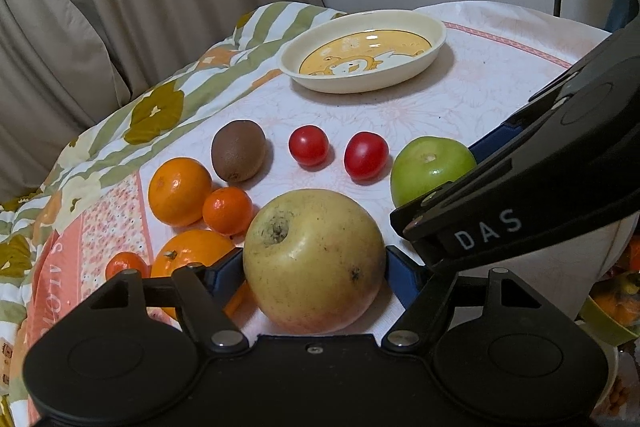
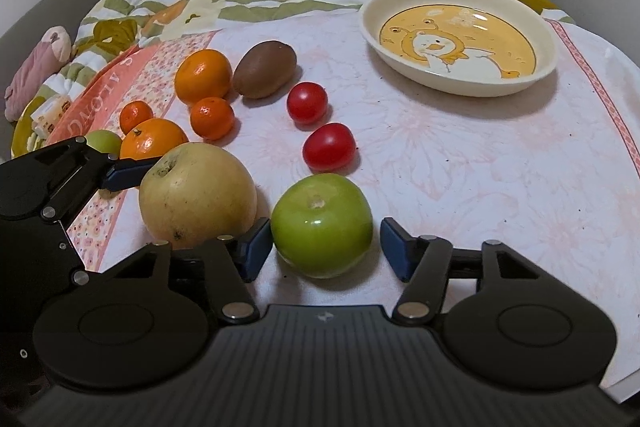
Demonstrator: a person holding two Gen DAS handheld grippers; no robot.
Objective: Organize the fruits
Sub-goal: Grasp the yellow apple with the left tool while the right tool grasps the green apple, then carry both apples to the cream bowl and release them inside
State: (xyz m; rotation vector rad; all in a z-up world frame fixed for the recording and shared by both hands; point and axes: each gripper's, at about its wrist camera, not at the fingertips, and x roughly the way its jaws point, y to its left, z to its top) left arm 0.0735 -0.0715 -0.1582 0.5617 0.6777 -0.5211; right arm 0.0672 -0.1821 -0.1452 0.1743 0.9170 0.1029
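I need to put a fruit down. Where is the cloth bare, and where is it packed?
Bare: the cloth right of the tomatoes and below the empty plate. Crowded: the oranges, kiwi and yellow apple on the left.

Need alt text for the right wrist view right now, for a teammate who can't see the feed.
The right gripper straddles a green apple on the cloth, with a gap at its right pad. Left of it, the left gripper brackets a yellow apple; behind lie oranges, a kiwi, two red tomatoes and an empty duck-print plate.
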